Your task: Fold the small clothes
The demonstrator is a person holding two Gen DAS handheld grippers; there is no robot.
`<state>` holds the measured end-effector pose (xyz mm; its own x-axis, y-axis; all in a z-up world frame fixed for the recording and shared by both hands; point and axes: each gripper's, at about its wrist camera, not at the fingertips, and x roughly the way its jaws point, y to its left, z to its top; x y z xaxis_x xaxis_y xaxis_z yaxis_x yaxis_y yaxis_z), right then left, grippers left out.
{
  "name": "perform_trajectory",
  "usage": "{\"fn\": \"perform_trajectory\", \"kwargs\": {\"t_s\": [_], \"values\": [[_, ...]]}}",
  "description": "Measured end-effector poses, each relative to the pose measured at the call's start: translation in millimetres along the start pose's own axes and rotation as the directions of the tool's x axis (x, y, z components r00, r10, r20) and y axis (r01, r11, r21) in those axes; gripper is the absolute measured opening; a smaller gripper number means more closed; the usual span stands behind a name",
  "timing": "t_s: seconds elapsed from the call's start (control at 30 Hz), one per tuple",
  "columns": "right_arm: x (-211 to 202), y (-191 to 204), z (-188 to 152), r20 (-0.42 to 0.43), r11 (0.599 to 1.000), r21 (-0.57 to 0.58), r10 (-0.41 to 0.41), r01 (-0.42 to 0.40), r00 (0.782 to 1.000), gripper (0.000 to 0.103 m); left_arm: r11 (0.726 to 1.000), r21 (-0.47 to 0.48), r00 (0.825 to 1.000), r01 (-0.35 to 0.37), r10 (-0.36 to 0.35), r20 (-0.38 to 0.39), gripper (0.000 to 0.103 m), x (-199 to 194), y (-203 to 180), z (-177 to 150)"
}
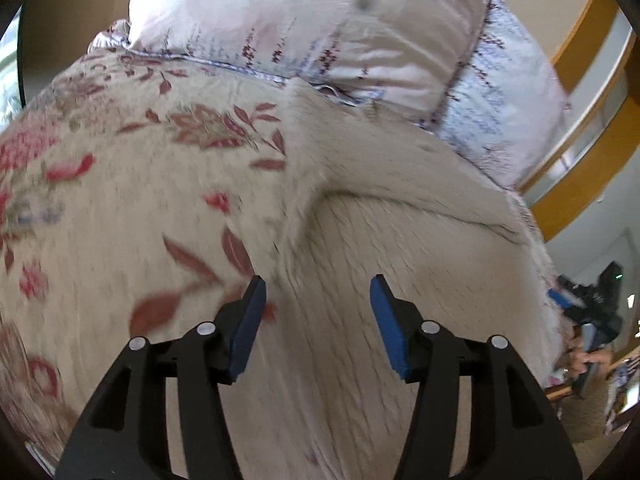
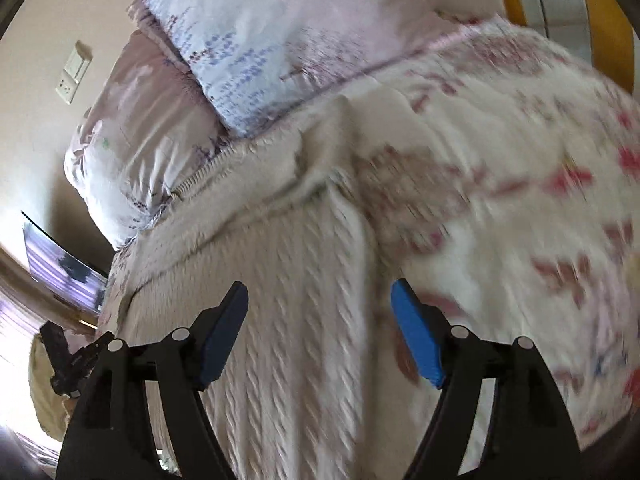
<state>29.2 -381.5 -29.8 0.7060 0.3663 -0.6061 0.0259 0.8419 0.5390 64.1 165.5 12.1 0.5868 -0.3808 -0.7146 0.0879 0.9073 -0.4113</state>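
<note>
A beige cable-knit garment [image 1: 400, 220] lies spread on a floral bedspread [image 1: 120, 200], with a fold line across it. My left gripper [image 1: 318, 292] is open and empty, hovering over the garment's left edge. In the right wrist view the same knit garment [image 2: 280, 300] lies below my right gripper [image 2: 320, 300], which is open and empty above the garment's right edge. The right gripper [image 1: 580, 312] also shows at the far right of the left wrist view, held by a hand. Both views are motion-blurred.
Floral pillows [image 1: 300, 28] lie at the head of the bed, also in the right wrist view [image 2: 260, 52]. A wooden bed frame [image 1: 592, 140] runs at the right. A wall switch plate [image 2: 74, 72] is on the wall.
</note>
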Motion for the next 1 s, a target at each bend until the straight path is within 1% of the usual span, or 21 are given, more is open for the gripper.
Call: {"fn": "perform_trajectory", "kwargs": {"t_s": [0.03, 0.07, 0.17, 0.23, 0.3, 0.33, 0.37, 0.4, 0.43, 0.47, 0.57, 0.67, 0.73, 0.8, 0.87, 0.9, 1.0], "values": [[-2, -7, -7, -0.015, 1.000, 0.020, 0.018, -0.018, 1.000, 0.073, 1.000, -0.006, 1.000, 0.011, -0.011, -0.002, 0.054, -2, 0, -4], [-4, -9, -11, -0.008, 0.999, 0.028, 0.036, -0.036, 0.999, 0.070, 1.000, -0.013, 1.000, 0.025, -0.025, -0.005, 0.054, -4, 0, -10], [-9, -18, -27, -0.034, 0.998, 0.044, 0.048, -0.046, 0.998, 0.062, 0.998, -0.028, 0.998, 0.054, -0.055, -0.016, 0.054, -6, -2, -20], [-12, -20, -34, -0.039, 0.997, 0.046, 0.069, -0.067, 0.997, 0.058, 0.996, -0.040, 0.997, 0.075, -0.075, -0.008, 0.053, -9, -2, -27], [-13, -20, -41, -0.066, 0.992, 0.053, 0.120, -0.116, 0.991, 0.054, 0.989, -0.077, 0.992, 0.129, -0.130, -0.007, 0.050, -12, 1, -34], [-13, -19, -45, -0.079, 0.989, 0.052, 0.143, -0.140, 0.986, 0.050, 0.982, -0.099, 0.987, 0.161, -0.162, -0.009, 0.046, -13, 3, -37], [-13, -19, -48, -0.089, 0.987, 0.051, 0.158, -0.154, 0.983, 0.049, 0.974, -0.121, 0.981, 0.193, -0.196, -0.012, 0.041, -13, 5, -41], [-14, -18, -53, -0.095, 0.984, 0.047, 0.174, -0.170, 0.980, 0.049, 0.965, -0.140, 0.974, 0.221, -0.225, -0.012, 0.039, -13, 7, -45], [-15, -17, -56, -0.104, 0.981, 0.045, 0.192, -0.188, 0.976, 0.046, 0.953, -0.161, 0.965, 0.257, -0.262, -0.009, 0.035, -14, 10, -52], [-15, -17, -61, -0.125, 0.972, 0.055, 0.233, -0.228, 0.964, 0.041, 0.947, -0.165, 0.960, 0.274, -0.279, -0.006, 0.030, -15, 10, -56], [-16, -16, -74, -0.160, 0.951, 0.065, 0.309, -0.302, 0.937, 0.037, 0.923, -0.173, 0.937, 0.345, -0.349, 0.006, 0.027, -22, 10, -71], [-18, -10, -85, -0.196, 0.946, 0.027, 0.322, -0.323, 0.926, 0.033, 0.888, -0.192, 0.905, 0.417, -0.425, -0.002, 0.027, -25, 11, -86], [-21, -5, -92, -0.217, 0.942, 0.000, 0.326, -0.334, 0.920, 0.030, 0.870, -0.208, 0.888, 0.448, -0.460, -0.015, 0.027, -24, 12, -96], [-23, -2, -96, -0.227, 0.940, -0.021, 0.328, -0.342, 0.917, 0.028, 0.860, -0.213, 0.878, 0.464, -0.478, -0.020, 0.024, -25, 13, -105], [-24, 2, -98, -0.235, 0.936, -0.036, 0.332, -0.349, 0.914, 0.025, 0.848, -0.221, 0.867, 0.481, -0.497, -0.024, 0.024, -26, 13, -110], [-24, 3, -98, -0.237, 0.935, -0.041, 0.334, -0.353, 0.912, 0.024, 0.848, -0.220, 0.866, 0.483, -0.500, -0.028, 0.024, -27, 12, -111], [-23, 10, -98, -0.240, 0.927, -0.060, 0.346, -0.370, 0.907, 0.021, 0.858, -0.190, 0.867, 0.477, -0.495, -0.059, 0.024, -28, 5, -115]]}}
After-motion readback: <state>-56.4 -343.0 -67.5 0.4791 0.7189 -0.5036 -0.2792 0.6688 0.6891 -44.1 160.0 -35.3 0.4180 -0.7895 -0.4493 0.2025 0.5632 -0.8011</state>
